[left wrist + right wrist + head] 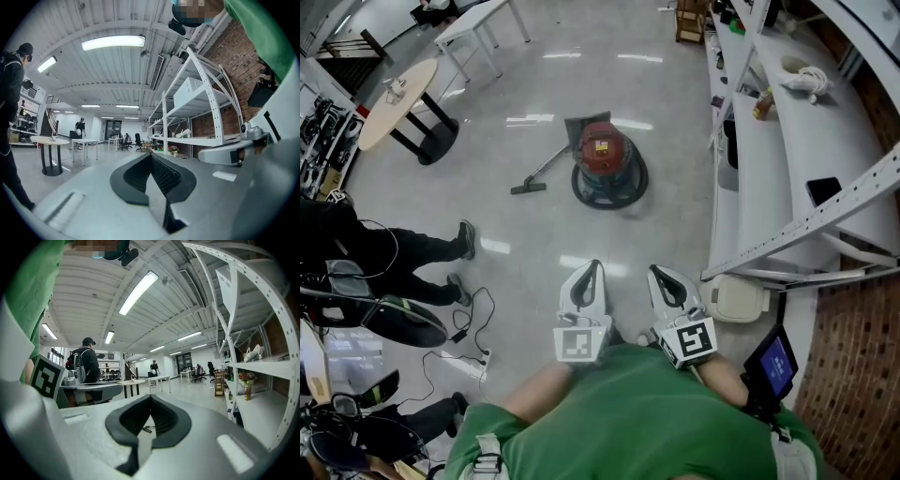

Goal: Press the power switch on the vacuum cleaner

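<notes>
The vacuum cleaner [606, 156] is a red drum on a dark round base, standing on the glossy floor well ahead of me. Its hose runs left to a floor nozzle [528, 188]. Both grippers are held close to my green-shirted body, far short of the vacuum. The left gripper [594, 266] has its jaws together with nothing in them, and in its own view the tips [151, 155] meet and point out across the room. The right gripper [655, 271] beside it is likewise shut and empty [150, 397]. No switch can be made out at this distance.
A white shelving rack [787, 159] runs along the right, close to the right gripper. A person's legs [403, 253] and a power strip with cables [474, 362] lie at the left. A round table [397, 94] and a white table [478, 23] stand farther back.
</notes>
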Demonstrator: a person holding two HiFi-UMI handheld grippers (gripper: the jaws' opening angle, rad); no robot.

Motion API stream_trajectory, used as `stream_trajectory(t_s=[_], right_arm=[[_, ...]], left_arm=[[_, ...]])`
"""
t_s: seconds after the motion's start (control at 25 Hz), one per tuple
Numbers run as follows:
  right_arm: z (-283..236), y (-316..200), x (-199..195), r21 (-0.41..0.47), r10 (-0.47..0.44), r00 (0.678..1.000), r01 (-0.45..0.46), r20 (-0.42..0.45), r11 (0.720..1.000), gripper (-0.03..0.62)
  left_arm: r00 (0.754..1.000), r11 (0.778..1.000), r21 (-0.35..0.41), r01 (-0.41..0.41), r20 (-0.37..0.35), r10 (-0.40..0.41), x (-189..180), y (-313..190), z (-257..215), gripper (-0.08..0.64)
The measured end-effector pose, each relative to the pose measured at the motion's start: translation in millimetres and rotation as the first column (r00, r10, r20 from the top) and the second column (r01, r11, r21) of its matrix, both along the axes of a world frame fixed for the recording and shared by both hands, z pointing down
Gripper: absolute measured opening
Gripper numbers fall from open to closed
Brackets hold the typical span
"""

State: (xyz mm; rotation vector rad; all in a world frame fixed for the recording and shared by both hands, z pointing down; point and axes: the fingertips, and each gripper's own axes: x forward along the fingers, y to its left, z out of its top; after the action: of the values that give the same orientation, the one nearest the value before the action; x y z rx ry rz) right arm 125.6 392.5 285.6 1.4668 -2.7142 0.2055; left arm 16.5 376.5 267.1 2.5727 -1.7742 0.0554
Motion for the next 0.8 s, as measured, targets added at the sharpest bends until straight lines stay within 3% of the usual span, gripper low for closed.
stream_trajectory(t_s=[0.28,0.8], right_arm=[[12.5,-65.2,-24.0,-0.021,0.024,0.999,-0.025,-0.024,0.999,-0.003],[0.2,-201.1,-124.3,-0.012,0.032,0.997,-0.033,-0.077,0.999,-0.003]], left_arm=[[0.999,0.999,-0.024,-0.027,-0.027,0.027,-23.2,-66.8,13.5,0.006],[0.998,0.999,-0.027,-0.028,-0.056,0.026,-133.8,-194.4,8.9,0.006]])
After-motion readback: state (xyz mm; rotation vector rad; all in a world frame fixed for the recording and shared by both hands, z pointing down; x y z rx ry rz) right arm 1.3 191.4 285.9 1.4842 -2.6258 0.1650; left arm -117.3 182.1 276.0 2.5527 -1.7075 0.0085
